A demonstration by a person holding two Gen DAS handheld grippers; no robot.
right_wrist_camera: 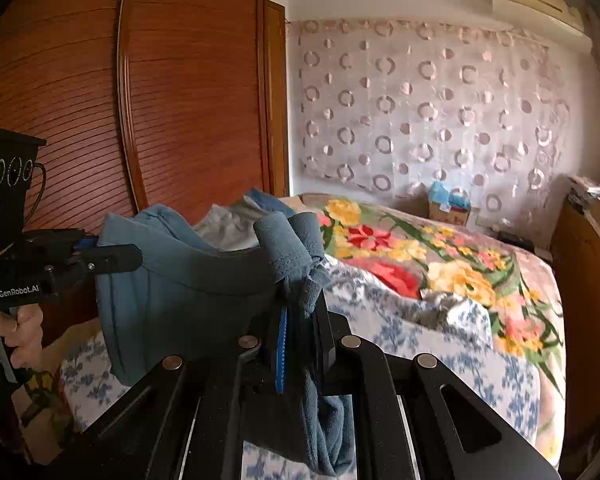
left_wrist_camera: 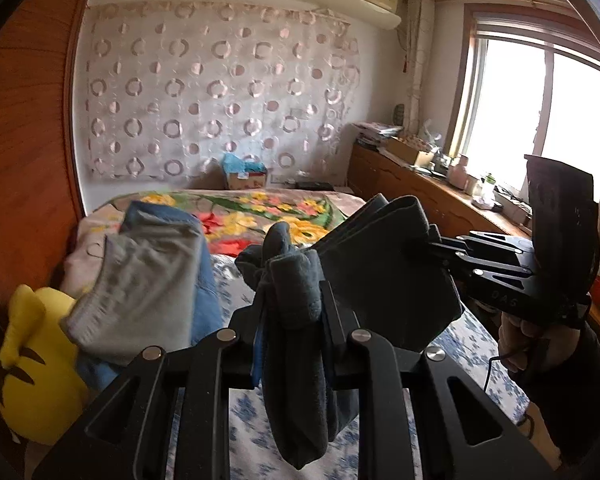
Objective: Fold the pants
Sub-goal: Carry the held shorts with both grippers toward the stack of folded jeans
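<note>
A bedroom: a bed (right_wrist_camera: 440, 344) with a blue-flowered sheet fills the lower part of both views, with a wooden wardrobe (right_wrist_camera: 192, 80) on its left.

Nearest each camera, the tongs are closed on cloth. The left tongs (left_wrist_camera: 290, 312) clamp a bunched edge of the dark grey-blue pants (left_wrist_camera: 384, 276); the cloth hangs down between the fingers. The right tongs (right_wrist_camera: 300, 320) clamp another bunched edge of the same pants (right_wrist_camera: 180, 292), with a fold hanging below the jaws. The pants span the gap between the two tongs, held above the bed and sagging in the middle. A hand (right_wrist_camera: 16, 336) grips the left handle in the right view; a hand (left_wrist_camera: 520, 340) grips the right handle in the left view.

Beyond the pants, a grey garment (left_wrist_camera: 140, 280) lies on blue cloth (left_wrist_camera: 204, 280) on the bed, beside a yellow plush toy (left_wrist_camera: 36, 360). Further back lies a floral blanket (right_wrist_camera: 440, 264). Behind it, a cardboard box (left_wrist_camera: 246, 176) sits at the wall, which carries a circle-patterned curtain (left_wrist_camera: 212, 88). A wooden cabinet (left_wrist_camera: 420, 196) runs under the window (left_wrist_camera: 540, 112).
</note>
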